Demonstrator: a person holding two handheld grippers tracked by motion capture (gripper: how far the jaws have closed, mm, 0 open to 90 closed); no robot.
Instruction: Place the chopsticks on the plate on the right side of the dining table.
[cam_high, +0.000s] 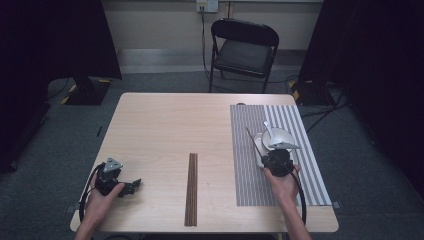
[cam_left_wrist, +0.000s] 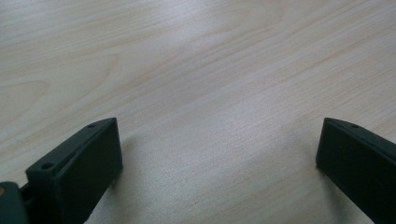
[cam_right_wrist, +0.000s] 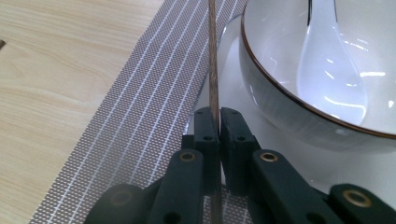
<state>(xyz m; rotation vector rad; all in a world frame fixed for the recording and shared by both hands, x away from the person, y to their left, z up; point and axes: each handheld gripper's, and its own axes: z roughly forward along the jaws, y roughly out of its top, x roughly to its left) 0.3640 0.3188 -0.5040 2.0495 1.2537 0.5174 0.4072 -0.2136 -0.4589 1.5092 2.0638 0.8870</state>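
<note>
Here the right tongs (cam_right_wrist: 218, 122) clamp one thin brown wooden chopstick (cam_right_wrist: 212, 56), its long axis running far-left beside the white ceramic bowl (cam_right_wrist: 299, 112); the left tongs (cam_left_wrist: 217, 154) gape apart over bare desk (cam_left_wrist: 196, 70).

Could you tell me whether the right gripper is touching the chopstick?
Touching: in the right gripper view, the right gripper has its jaws closed on the chopstick.
</note>
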